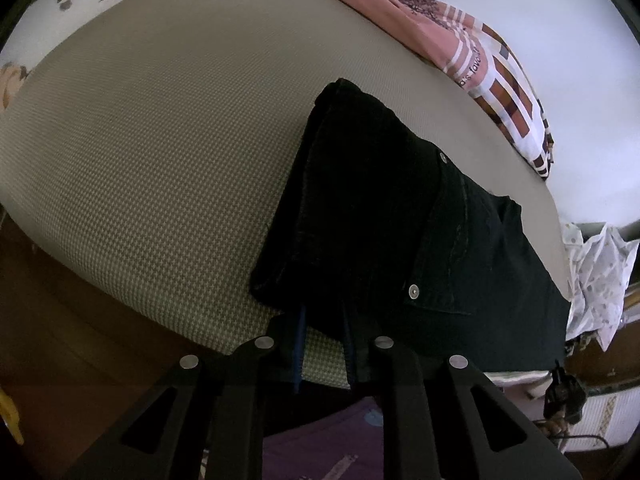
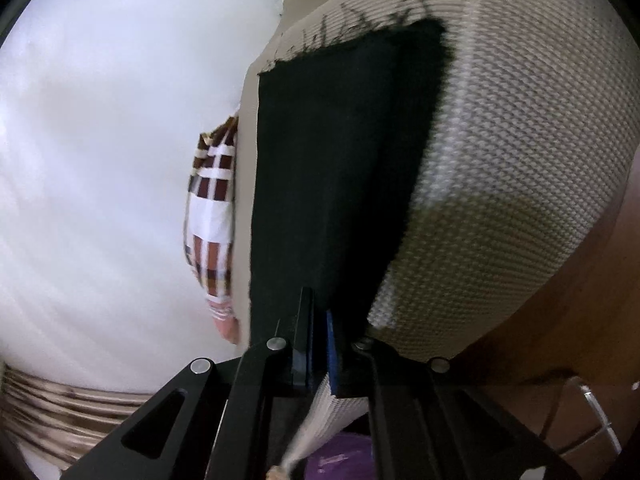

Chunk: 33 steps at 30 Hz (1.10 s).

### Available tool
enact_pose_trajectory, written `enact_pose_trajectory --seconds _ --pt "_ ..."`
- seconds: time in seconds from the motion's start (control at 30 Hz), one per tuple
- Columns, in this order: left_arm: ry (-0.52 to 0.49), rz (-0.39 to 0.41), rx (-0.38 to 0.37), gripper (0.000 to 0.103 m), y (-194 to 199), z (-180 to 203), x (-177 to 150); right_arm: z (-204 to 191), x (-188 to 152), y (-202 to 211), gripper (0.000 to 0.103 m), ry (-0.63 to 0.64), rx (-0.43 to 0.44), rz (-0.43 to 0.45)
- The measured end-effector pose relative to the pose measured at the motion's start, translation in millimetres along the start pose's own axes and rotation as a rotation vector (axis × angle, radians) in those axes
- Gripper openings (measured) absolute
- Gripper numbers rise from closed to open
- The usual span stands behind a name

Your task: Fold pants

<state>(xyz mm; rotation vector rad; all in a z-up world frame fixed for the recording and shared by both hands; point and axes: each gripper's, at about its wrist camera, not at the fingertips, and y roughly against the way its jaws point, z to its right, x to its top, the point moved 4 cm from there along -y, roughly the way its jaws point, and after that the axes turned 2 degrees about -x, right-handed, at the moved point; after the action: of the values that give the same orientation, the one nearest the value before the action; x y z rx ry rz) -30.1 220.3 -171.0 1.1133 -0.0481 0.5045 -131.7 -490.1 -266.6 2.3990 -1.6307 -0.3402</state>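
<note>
Both grippers — left gripper (image 1: 324, 320) and right gripper (image 2: 320, 320) — have jaws clenched on the near edge of the black pants (image 1: 380, 208), which extend ahead across the woven mattress (image 1: 160, 160).

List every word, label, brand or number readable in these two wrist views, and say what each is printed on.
"...s favo..." – a cut-off fragment on the pink patterned pillow, left wrist view; the rest is not visible.
Rivets on the black pants: any stamping too small to read.
Right wrist view: no readable text; the dark marks on the woven mat are stitching.
</note>
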Motion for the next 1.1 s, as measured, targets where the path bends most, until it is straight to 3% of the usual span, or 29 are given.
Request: enact_pose_trajectory --seconds 0.1,0.43,0.53,0.77,0.9,1.1 --pt "0.002 0.0 0.005 0.018 0 1 -2 3 6 8 0.01 -0.019 0.022 0.035" --pt "-0.001 0.0 0.019 0.02 -3 6 -3 -5 19 40 0.004 0.071 -0.073 0.17" --pt "-0.015 -0.002 0.026 0.021 -4 7 -3 -2 20 45 0.004 0.095 -0.118 0.188" --pt "-0.002 -0.008 0.011 0.024 -3 4 -3 1 21 44 0.003 0.073 -0.1 0.204" --pt "-0.001 -0.007 -0.025 0.041 -3 7 -4 -3 22 43 0.003 0.074 -0.11 0.206" --pt "-0.11 -0.002 0.027 0.056 -8 25 -9 -6 26 48 0.003 0.089 -0.16 0.231"
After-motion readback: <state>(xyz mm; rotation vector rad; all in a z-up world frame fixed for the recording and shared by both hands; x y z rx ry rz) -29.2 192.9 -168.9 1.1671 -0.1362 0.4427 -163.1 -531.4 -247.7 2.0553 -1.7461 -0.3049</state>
